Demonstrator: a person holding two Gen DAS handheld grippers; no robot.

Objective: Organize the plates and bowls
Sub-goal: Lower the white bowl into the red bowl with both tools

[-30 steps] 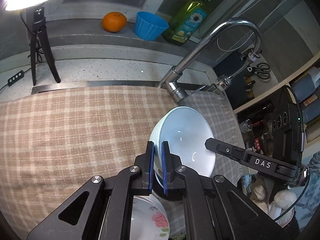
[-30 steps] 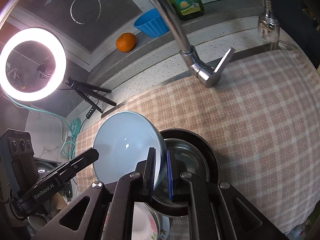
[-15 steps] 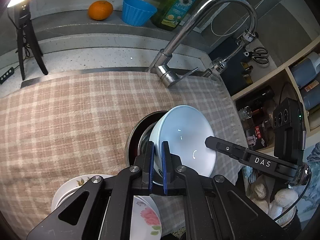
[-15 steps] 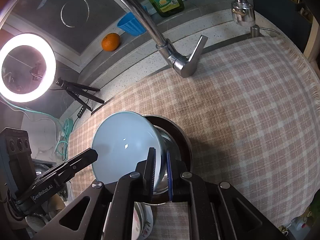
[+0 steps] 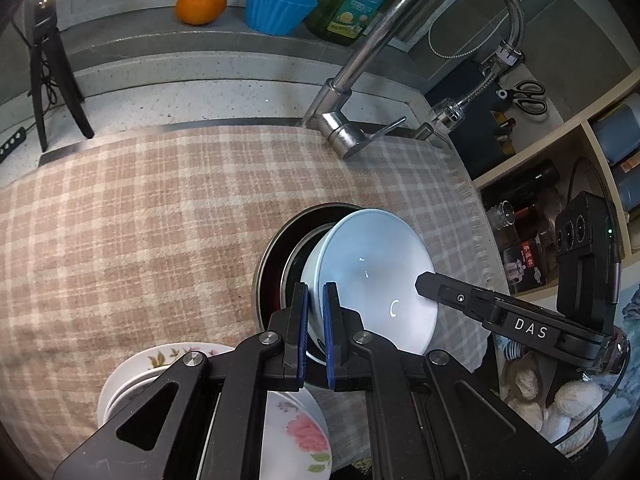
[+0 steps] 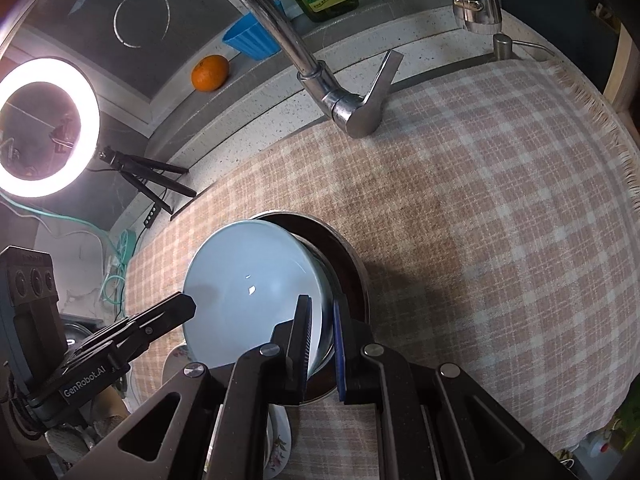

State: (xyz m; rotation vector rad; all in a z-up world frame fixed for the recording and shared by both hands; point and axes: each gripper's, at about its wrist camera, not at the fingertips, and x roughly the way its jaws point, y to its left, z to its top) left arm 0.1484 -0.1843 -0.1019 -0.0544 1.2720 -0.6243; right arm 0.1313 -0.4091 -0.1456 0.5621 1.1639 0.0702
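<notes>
With both tongs, left (image 5: 315, 308) and right (image 6: 321, 322), clamped on opposite rims of the pale blue bowl (image 5: 372, 280), you hold it tilted over the metal bowl (image 6: 344, 256) on the checked cloth (image 5: 160, 216): level it, lower evenly, then release.

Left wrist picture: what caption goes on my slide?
Both grippers hold a blue bowl over a metal bowl.

I'm counting: pale blue bowl (image 5: 372, 272) 1 | metal bowls (image 5: 276, 256) 2 | floral plates (image 5: 296, 432) 2 | orange (image 5: 201, 5) 1 | blue cup (image 5: 278, 6) 1
</notes>
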